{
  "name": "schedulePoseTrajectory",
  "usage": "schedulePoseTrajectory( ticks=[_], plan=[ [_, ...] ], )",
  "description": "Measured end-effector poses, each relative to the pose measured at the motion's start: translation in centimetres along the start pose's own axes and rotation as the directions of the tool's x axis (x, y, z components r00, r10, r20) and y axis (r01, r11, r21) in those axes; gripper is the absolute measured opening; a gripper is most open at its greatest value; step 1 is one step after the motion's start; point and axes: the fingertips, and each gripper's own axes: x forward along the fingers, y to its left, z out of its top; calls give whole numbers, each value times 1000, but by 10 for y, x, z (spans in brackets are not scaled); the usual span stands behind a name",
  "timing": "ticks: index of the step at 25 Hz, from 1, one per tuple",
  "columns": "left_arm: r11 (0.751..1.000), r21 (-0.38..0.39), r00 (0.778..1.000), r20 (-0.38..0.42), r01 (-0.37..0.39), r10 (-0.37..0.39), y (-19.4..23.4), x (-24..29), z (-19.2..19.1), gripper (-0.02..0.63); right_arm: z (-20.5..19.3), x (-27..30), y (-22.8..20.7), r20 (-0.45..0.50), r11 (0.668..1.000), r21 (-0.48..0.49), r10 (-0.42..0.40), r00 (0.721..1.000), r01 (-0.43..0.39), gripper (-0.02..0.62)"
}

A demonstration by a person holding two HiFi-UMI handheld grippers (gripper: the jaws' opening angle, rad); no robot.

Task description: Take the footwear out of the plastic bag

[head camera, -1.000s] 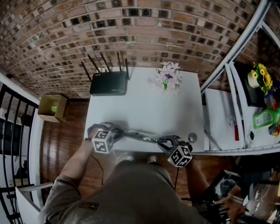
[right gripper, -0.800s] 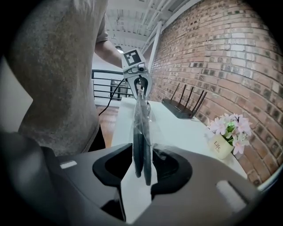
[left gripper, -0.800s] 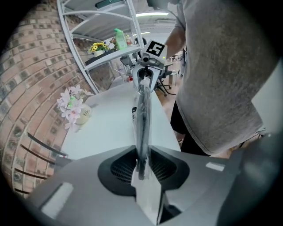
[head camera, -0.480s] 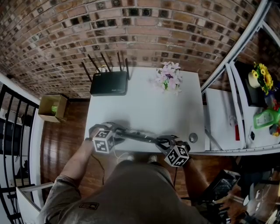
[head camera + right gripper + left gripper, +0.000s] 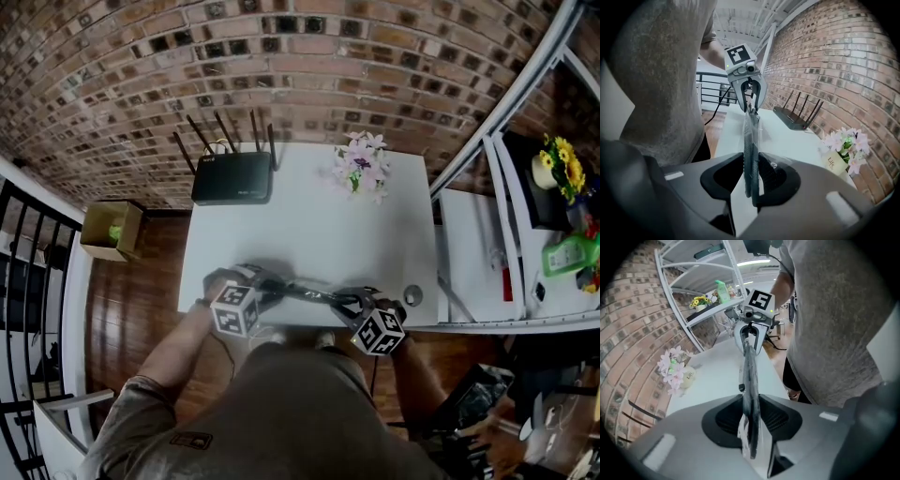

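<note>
While left claw [image 5: 752, 418], jaws just closing, and right claw [image 5: 751, 178] each pinch the plastic bag [image 5: 309, 292] taut at the near table [image 5: 309, 216] edge, footwear [image 5: 749, 140] seemingly sits inside, unremoved.

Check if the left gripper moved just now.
Yes: left gripper slid along the table edge toward the right gripper; its jaws just closed further on the bag.

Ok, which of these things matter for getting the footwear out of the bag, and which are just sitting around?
In the job: plastic bag, dark footwear inside it, right hand-held gripper shut on one end, left hand-held gripper on the other, jaws just closed further on it.
Lying about: router, potted flowers, cardboard box, green bottle.
</note>
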Motion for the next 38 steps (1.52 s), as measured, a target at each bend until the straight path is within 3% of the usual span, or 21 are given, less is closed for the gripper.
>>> schedulePoseTrajectory(
  ticks=[4,7,20,26,38],
  plan=[
    [1000,-13,999,-39,-13,13,3,-6,-19,106,-5,-5,-3,-2,1000,8,-10,1000,10,117],
    [999,-38,999,-46,-31,30,7,-11,-31,64,-10,-10,-4,2,999,28,-16,1000,16,117],
    [999,-35,999,-44,-22,20,5,-10,-25,43,-6,7,-1,-24,1000,27,-3,1000,3,184],
    [999,-37,999,-48,-17,16,3,-10,-26,41,1,12,-3,-39,999,-32,-17,999,16,137],
    [996,-78,996,-86,-32,26,6,-18,-50,38,-15,-13,-8,-38,999,-10,-33,999,33,124]
  ],
)
